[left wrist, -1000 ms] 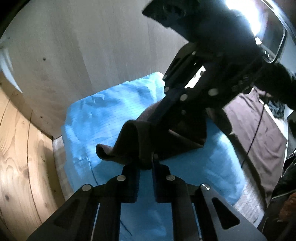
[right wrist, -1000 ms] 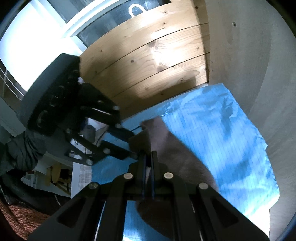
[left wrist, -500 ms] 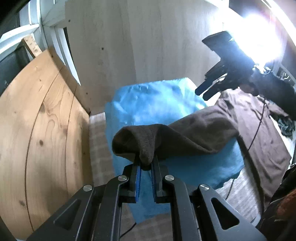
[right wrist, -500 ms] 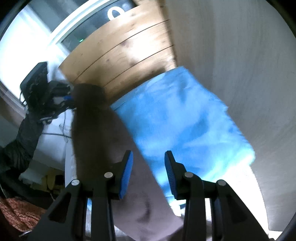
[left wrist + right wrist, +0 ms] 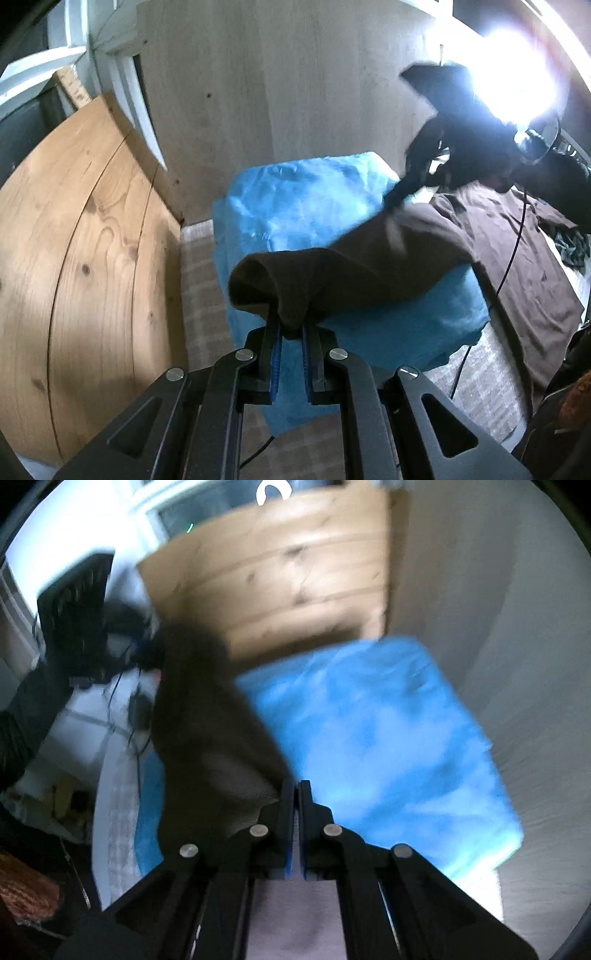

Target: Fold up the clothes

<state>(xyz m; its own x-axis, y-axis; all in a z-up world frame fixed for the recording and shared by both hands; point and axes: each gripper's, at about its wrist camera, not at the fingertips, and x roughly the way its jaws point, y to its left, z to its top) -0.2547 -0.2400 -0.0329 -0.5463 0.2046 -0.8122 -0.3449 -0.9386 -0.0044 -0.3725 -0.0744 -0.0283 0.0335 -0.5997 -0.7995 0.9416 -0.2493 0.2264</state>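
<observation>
A brown garment point(image 5: 351, 266) lies partly over a blue sheet point(image 5: 303, 199), and its body spreads away to the right. My left gripper point(image 5: 291, 328) is shut on a bunched end of its sleeve and holds it up off the sheet. The sleeve runs stretched to my right gripper point(image 5: 399, 195), whose tip meets the cloth's far edge. In the blurred right wrist view, my right gripper point(image 5: 295, 784) has its jaws together, with the garment's point(image 5: 207, 716) edge ending at the tips, so it appears pinched. The blue sheet point(image 5: 388, 716) lies beyond.
A wooden board point(image 5: 92, 221) stands at the left and a pale wall panel point(image 5: 258, 92) behind the sheet. A black cable point(image 5: 513, 251) crosses the garment's body. Checked carpet point(image 5: 199, 277) shows around the sheet. Dark clothes point(image 5: 572, 247) lie at far right.
My left gripper drew back with the sleeve end, stretching it away from the right gripper. The right gripper opened, shifted along the garment and closed again at its edge.
</observation>
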